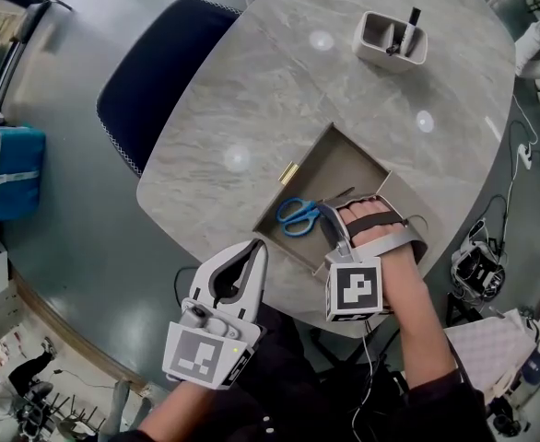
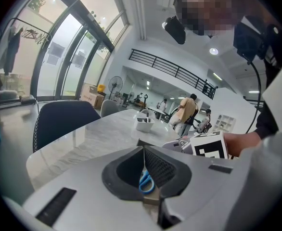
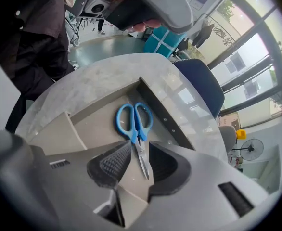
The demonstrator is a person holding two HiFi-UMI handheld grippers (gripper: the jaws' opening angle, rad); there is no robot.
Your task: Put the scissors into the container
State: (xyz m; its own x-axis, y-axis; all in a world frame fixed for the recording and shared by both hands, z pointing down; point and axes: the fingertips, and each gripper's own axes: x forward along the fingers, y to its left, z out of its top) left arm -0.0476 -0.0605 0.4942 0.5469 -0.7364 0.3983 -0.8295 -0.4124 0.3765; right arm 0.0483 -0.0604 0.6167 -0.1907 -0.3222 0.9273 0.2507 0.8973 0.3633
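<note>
Stretching under both grippers, a grey marble table [image 1: 270, 90] is seen, with a dark blue chair [image 1: 150, 72] pushed against its edge well beyond the left gripper [image 1: 256, 250]. A shallow beige container [image 1: 344, 168] is set on the table directly below the right gripper [image 1: 328, 226], its near wall close to the table edge. The right gripper is held low over the container floor, strapped to a hand [image 1: 373, 228], and its jaws are pointed along the floor toward the far wall. In the right gripper view [image 3: 138, 146] its jaws are shown spread, with a gap left on each side of what lies between them. The left gripper is kept just outside the container, beside its near corner and close to the right gripper; in its own view [image 2: 144, 150] the ribbed pads are pressed together at the tips, and nothing is pinched. A white pen holder [image 1: 381, 55] is placed far ahead of the right gripper, well apart from the container. The blue-handled scissors [image 3: 135, 129] are laid flat on the container floor: the closed blades are found between the right gripper's parted jaws, the handles [image 1: 298, 215] just beyond its fingertips. A sliver of blue handle [image 2: 146, 182] is glimpsed past the left gripper's pads.
</note>
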